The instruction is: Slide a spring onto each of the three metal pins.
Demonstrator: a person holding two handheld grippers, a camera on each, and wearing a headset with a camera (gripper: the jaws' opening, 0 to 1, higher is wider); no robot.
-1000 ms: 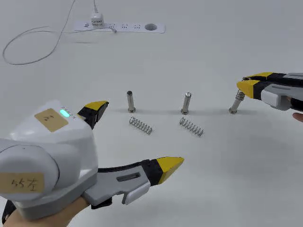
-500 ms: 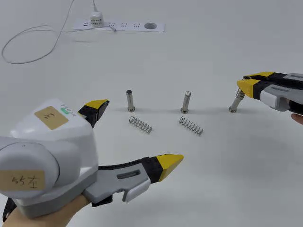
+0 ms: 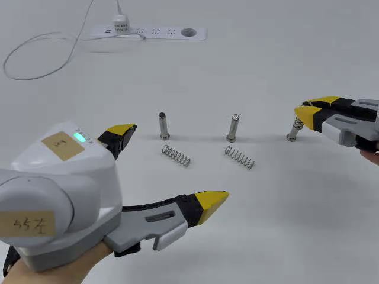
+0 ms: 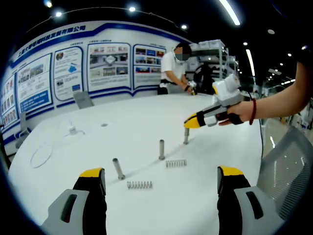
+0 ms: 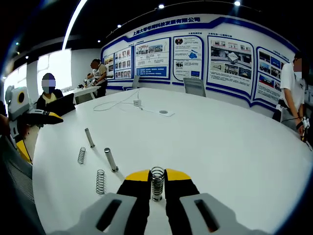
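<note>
- Yellow tips of my right gripper (image 3: 308,113) are clamped on a spring (image 5: 157,182) that sits around the tilted right-hand pin (image 3: 291,135).
- My left gripper (image 3: 167,167) is spread wide, holding nothing, near the table.

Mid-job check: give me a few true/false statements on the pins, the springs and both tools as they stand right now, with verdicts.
1. The right tool is shut on a spring that sits over the rightmost pin. True.
2. All three pins carry springs. False: the left pin and the middle pin are bare.
3. The left tool is open and holds nothing. True.
4. The two loose springs lie behind the pins, beside the power strip. False: the loose springs lie on the table on the near side of the pins, far from the power strip.
</note>
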